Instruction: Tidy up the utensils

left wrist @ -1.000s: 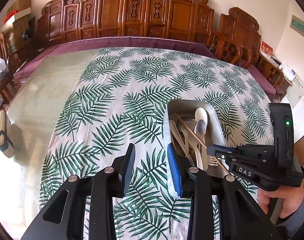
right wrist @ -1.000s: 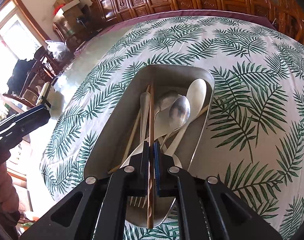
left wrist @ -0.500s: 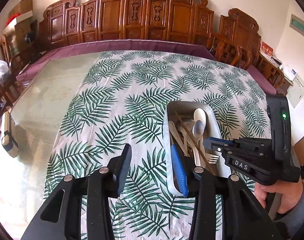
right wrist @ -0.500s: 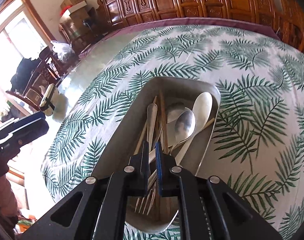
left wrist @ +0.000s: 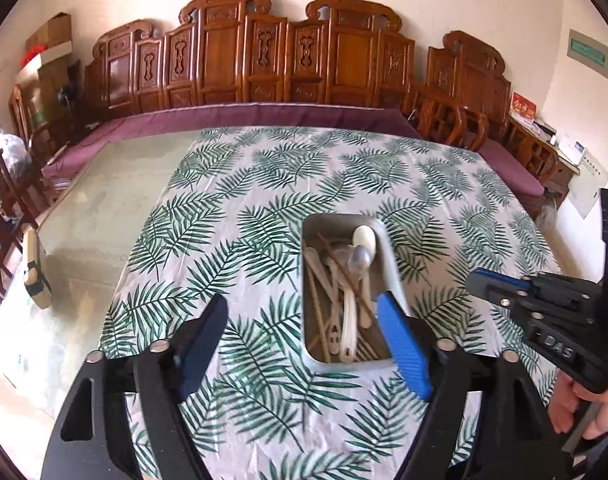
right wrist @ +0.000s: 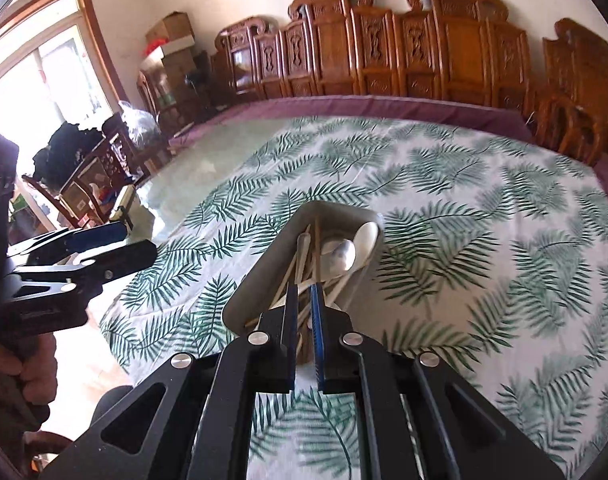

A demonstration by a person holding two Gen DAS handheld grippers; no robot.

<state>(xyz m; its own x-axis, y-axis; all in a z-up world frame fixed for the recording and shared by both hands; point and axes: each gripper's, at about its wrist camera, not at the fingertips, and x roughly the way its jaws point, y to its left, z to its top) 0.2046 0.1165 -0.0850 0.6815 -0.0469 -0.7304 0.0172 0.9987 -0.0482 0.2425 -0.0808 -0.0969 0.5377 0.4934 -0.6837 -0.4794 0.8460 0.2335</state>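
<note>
Left gripper: jaws opening, spread wide, nothing between the pads, touching nothing; right gripper: pads almost pressed together, a narrow gap showing, nothing held. Metal tray sits on the leaf-print cloth, at about 1 o'clock from the left gripper; bare cloth lies open all round it; glass tabletop is exposed toward 10 o'clock. Tray holds a white spoon, a metal spoon, chopsticks and pale handles, loosely crossed.
</note>
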